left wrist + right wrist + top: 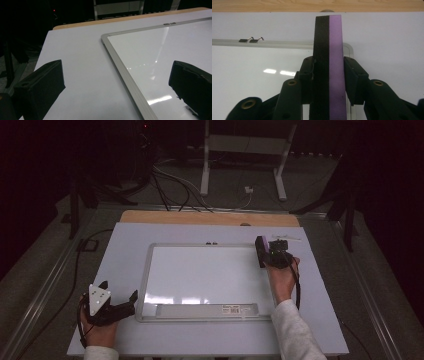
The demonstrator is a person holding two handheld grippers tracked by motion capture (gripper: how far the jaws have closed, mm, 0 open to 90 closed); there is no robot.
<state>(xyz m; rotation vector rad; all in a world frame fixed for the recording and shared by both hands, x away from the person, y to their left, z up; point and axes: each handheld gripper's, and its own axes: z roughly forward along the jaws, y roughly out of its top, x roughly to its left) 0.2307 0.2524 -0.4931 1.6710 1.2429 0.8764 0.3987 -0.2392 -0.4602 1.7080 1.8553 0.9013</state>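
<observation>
White bench (320,320) carries a framed whiteboard (200,275). Right hand-held gripper (267,253) clamps a purple-and-black eraser (260,251) at the board's far right corner. Left hand-held gripper (120,296) spread wide, straddling the near-left frame.

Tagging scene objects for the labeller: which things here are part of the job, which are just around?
In play:
- white rectangular whiteboard with silver frame
- purple-and-black foam eraser block, clamped in right gripper
- left gripper, jaws open

Lying about:
- cables on the floor
- white metal stand legs
</observation>
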